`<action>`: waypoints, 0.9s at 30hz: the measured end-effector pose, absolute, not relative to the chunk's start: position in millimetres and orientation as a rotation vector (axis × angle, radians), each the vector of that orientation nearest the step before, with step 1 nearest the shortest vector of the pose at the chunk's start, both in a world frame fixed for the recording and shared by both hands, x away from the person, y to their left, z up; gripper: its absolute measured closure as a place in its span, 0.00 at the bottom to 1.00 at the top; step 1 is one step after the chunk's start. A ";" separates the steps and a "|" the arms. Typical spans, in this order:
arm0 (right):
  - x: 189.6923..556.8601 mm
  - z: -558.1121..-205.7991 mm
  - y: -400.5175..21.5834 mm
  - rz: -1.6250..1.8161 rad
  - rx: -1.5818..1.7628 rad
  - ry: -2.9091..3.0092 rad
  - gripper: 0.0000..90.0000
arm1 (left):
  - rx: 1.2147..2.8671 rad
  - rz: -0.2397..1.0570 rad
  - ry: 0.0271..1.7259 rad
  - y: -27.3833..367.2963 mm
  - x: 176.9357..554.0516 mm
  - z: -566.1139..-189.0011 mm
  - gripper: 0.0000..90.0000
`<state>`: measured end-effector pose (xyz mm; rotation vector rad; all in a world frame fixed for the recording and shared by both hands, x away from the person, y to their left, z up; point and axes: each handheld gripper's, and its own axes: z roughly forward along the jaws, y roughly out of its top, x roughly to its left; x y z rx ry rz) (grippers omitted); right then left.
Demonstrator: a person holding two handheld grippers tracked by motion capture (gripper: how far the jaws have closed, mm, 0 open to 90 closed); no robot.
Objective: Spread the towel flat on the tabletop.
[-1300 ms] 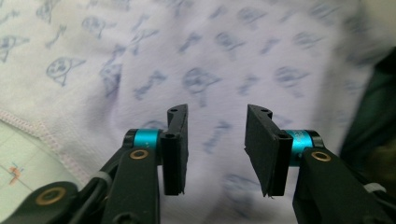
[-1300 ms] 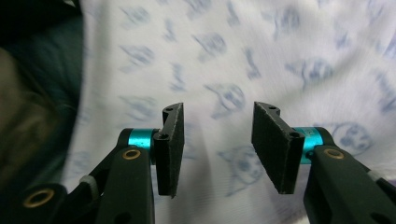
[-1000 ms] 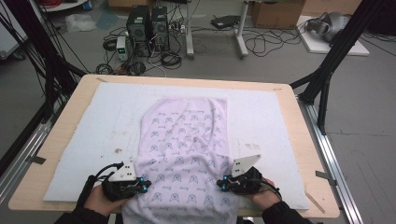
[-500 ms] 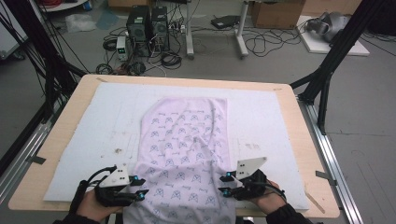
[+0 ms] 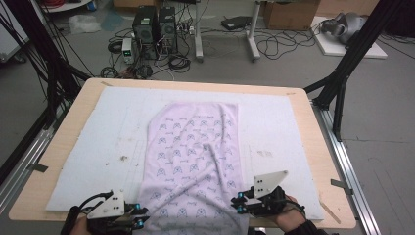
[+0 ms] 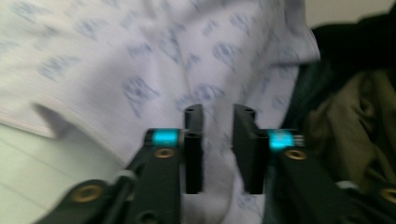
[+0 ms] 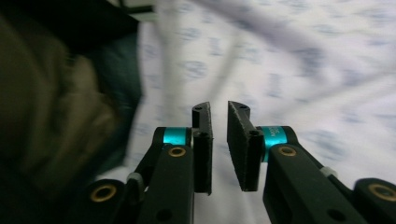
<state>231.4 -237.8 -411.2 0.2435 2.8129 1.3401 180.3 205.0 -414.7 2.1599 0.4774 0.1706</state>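
— Where is the garment lying?
— I'm seeing the pale lilac printed cloth (image 5: 195,161) lying on the white padded table (image 5: 98,142).
— Grippers?
— Left gripper (image 5: 140,218) and right gripper (image 5: 239,202) are hovering slightly parted, empty.

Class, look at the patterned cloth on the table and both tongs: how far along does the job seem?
Done: the patterned cloth lies spread lengthwise on the white mat, though creases cross its near half.

In hand: nothing. The left tongs and right tongs sit at its near corners, jaws apart, gripping no fabric.

Left: probably a grasp of the near edge, which hangs over the table, for smoothing or folding.
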 end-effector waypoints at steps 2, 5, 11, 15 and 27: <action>242.9 -410.7 -240.1 1.329 0.321 2.779 0.81 | 2.133 0.227 0.507 206.3 193.7 -411.7 0.76; 259.1 -420.7 -238.3 1.305 0.382 2.798 0.73 | 2.134 0.248 0.571 204.6 216.4 -415.3 0.69; 248.6 -434.7 -224.7 1.281 0.254 2.901 0.66 | 2.270 0.180 0.533 186.8 221.1 -440.9 0.83; 247.2 -444.4 -222.9 1.256 0.288 2.907 0.89 | 2.251 0.186 0.533 191.6 214.2 -441.4 0.99; 239.4 -429.9 -249.4 1.367 0.312 2.856 0.78 | 2.180 0.219 0.528 213.8 187.0 -421.9 0.75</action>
